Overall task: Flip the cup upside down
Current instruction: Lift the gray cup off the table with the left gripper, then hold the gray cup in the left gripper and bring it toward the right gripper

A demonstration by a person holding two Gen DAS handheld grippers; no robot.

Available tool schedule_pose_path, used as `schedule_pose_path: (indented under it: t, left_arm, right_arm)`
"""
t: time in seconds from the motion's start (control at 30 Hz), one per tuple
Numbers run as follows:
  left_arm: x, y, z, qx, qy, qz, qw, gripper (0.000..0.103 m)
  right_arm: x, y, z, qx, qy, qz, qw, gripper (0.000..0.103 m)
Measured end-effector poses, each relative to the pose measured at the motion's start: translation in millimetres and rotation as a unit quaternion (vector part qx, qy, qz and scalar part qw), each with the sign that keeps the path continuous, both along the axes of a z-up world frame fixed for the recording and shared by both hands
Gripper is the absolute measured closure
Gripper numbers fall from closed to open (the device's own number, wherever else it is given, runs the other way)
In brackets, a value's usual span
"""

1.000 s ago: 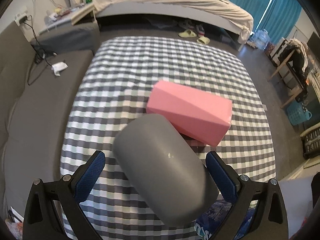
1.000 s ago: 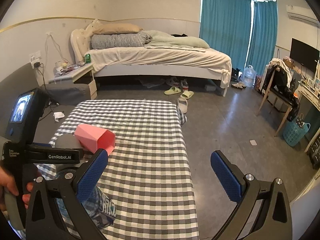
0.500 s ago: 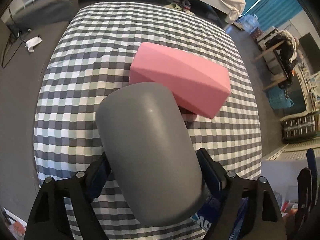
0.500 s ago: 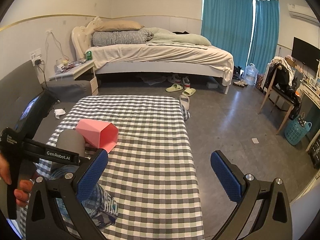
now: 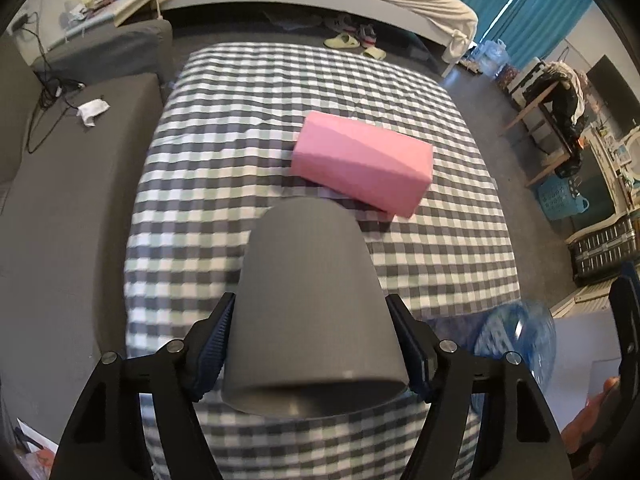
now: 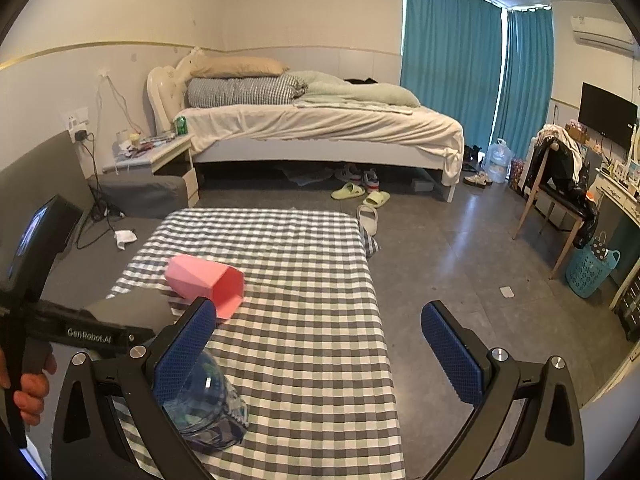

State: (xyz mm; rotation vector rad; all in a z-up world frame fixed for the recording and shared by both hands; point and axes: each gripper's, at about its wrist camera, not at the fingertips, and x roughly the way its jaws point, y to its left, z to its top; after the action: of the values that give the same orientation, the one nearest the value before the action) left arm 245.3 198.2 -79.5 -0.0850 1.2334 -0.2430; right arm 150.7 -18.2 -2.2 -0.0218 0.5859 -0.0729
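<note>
The left gripper [image 5: 310, 344] has its 2 blue pads clamped on the sides of the smooth grey tapered cup [image 5: 310, 312], held above the grey-and-white checked tablecloth [image 5: 224, 128]. Beyond it, a faceted pink cup [image 5: 362, 162] lies on its side. The right gripper [image 6: 320, 348] has its jaws wide apart, near a clear blue plastic bottle [image 6: 204, 412].
</note>
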Motion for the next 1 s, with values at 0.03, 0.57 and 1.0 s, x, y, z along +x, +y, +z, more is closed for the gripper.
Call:
schedule_pose_path:
  t: [0.03, 0.57, 1.0]
  left_arm:
    - [-5.1, 1.6, 3.3, 0.001, -0.005, 0.0, 1.0, 0.029]
    - [-98.3, -12.6, 12.4, 0.003, -0.054, -0.021, 0.9983, 0.03]
    - [-155.4, -20.4, -26.8, 0.018, -0.038, -0.043, 0.9982, 0.03]
  right_arm:
    - [-4.2, 1.4, 2.8, -0.001, -0.004, 0.001, 1.0, 0.0]
    - [-88.0, 16.0, 26.7, -0.022, -0.053, 0.017, 0.998, 0.0]
    - [-123.6, 23.9, -2.2, -0.018, -0.016, 0.031, 0.999, 0.0]
